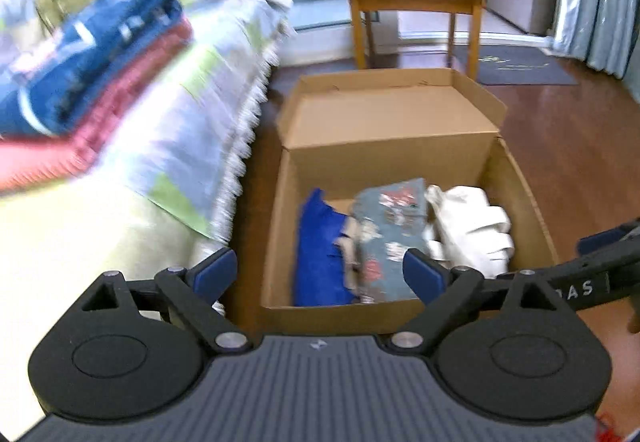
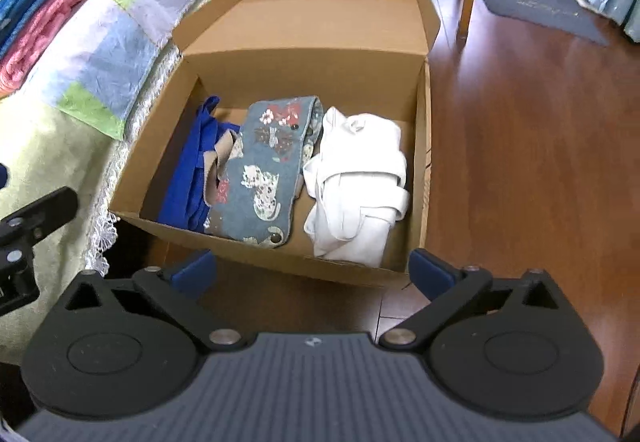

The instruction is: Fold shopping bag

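Shopping bags of cloth, three in all, lie bundled side by side in the open brown cardboard box (image 2: 280, 54) on the wooden floor: a blue one (image 2: 192, 170), a grey cat-print one (image 2: 264, 170) and a white one (image 2: 356, 186). The left gripper (image 1: 320, 274) and right gripper (image 2: 312, 272) hover above, both spread wide and empty. Folding appears finished for these three, with perhaps nothing left.

left gripper (image 1: 320, 274), jaws wide apart, hangs over a cardboard box (image 1: 520, 178) holding blue (image 1: 320, 254), patterned grey (image 1: 390, 226) and white bags (image 1: 472, 230).
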Demonstrator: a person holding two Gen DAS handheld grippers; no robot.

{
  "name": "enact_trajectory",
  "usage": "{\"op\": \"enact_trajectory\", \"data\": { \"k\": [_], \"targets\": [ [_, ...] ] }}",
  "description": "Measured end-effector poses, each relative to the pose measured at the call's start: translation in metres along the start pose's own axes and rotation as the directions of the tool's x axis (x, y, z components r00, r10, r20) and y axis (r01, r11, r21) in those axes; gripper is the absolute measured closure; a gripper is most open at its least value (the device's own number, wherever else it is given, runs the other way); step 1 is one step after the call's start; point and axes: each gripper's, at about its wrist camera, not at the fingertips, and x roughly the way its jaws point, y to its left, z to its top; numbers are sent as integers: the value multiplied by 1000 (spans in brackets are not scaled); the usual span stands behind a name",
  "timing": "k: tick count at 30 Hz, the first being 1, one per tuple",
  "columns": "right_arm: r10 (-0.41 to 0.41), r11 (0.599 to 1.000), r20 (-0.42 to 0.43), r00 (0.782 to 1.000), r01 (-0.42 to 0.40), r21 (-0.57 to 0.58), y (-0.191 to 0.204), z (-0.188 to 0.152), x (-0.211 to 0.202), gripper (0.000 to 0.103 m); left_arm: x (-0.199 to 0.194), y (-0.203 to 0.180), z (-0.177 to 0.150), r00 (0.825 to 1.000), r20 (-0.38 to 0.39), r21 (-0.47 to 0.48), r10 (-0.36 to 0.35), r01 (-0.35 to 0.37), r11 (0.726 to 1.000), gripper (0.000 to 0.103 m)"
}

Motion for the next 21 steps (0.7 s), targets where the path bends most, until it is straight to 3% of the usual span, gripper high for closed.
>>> {"op": "enact_trajectory", "data": {
  "k": [6, 13, 21],
  "targets": [
    [-69, 997, 62, 996, 72, -41, 5, -2, -19, 2, -30, 5, 2, 998, 40, -39, 54, -52, 998, 11],
    [-119, 991, 142, 983, 126, -43, 0, -2, -41, 1, -44, 4, 1, 999, 30, -86, 14, -11, 996, 11],
    [-97, 994, 83, 992, 93, 51, -12, -6, -49, 2, -50, -11, -6, 999, 1, -63, 53, -53, 997, 11]
  ]
}}
